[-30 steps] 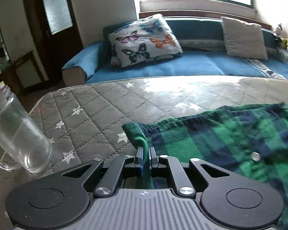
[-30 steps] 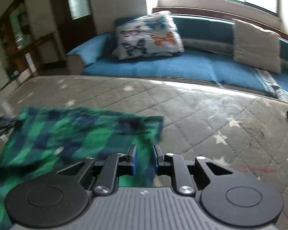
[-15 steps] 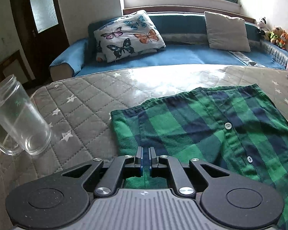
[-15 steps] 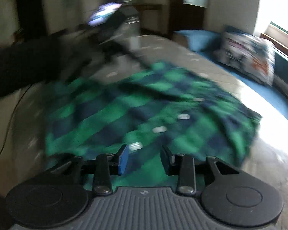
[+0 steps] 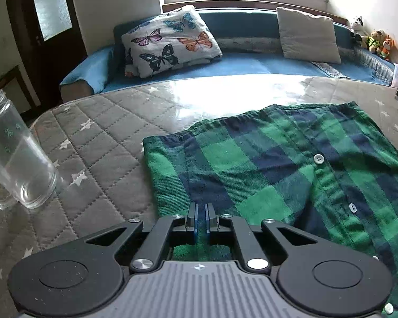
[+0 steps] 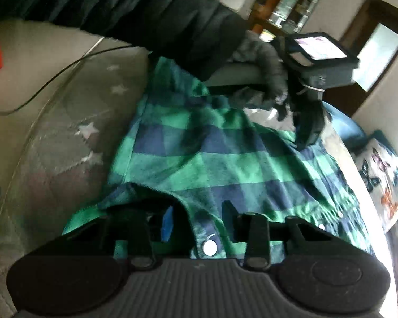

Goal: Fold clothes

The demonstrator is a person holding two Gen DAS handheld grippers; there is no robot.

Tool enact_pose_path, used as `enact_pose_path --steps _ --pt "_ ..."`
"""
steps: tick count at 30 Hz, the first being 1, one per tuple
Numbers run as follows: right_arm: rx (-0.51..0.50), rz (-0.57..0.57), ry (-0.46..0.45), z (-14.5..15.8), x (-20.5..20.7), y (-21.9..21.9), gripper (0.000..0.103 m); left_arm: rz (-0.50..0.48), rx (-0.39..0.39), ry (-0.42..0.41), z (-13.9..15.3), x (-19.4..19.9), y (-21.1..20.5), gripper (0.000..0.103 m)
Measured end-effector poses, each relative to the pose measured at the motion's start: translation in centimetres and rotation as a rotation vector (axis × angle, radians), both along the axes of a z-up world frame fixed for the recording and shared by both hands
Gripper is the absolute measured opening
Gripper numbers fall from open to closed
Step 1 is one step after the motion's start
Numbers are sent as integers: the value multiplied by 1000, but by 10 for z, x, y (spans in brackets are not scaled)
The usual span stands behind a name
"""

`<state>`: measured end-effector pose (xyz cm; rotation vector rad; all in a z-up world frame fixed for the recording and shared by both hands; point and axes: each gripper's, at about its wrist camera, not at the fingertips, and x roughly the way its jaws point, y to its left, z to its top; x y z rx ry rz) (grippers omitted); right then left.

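Green-and-navy checked cloth sits pinched between the nearly closed fingers of my left gripper (image 5: 200, 213). My right gripper (image 6: 197, 224) is closing over the shirt (image 5: 278, 175), a buttoned edge between its parted fingers, not yet pressed. It lies spread on a grey quilted surface (image 5: 98, 145) with white stars, a glass mug (image 5: 16, 159) at its left. Beyond stand a blue sofa (image 5: 252, 66), a butterfly pillow (image 5: 169, 39), a window.

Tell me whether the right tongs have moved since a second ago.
Yes. The right tongs swung round from facing the blue sofa toward the bookshelf, and now sit over the plaid shirt, jaws closing.
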<state>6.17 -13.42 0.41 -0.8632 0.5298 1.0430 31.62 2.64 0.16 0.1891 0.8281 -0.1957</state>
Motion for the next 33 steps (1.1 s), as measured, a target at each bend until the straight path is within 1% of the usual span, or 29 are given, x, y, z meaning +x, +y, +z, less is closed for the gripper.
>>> enact_pose_path --steps 1,2,3,5,8,11,14,16,19,22,25,28,30,33 --pt "-3 13 -2 -2 -1 1 25 -1 -1 -1 0 0 0 7" --pt "-3 25 10 -2 -2 1 14 0 0 -4 -1 1 1 6" --pt "-2 36 23 -3 -2 1 9 2 2 -9 -1 1 0 6" --pt "9 44 34 -1 -3 -1 4 7 5 -18 -2 1 0 4" --pt "23 60 45 5 -10 -8 3 11 10 -30 -3 1 0 4" --pt "33 60 63 5 -14 -15 2 16 9 -37 -4 2 0 4" --pt "21 43 73 -3 -18 -16 4 25 3 -35 -3 2 1 4" --pt "27 34 83 -4 -21 -16 11 35 11 -35 -1 1 2 8" --pt "81 8 137 6 -27 -25 21 55 51 -57 5 -9 3 8" --pt "138 -78 179 17 -26 -41 21 37 35 -88 16 -31 4 8" --pt "178 -192 205 22 -20 -58 21 -35 18 -111 22 -67 -6 8" --pt "185 -301 255 16 -14 -70 21 -116 1 -114 21 -108 -20 8" --pt "181 -330 291 9 -17 -77 22 -168 -13 -110 17 -135 -29 8" --pt "184 -339 355 0 -29 -82 24 -246 -36 -103 11 -173 -41 8"
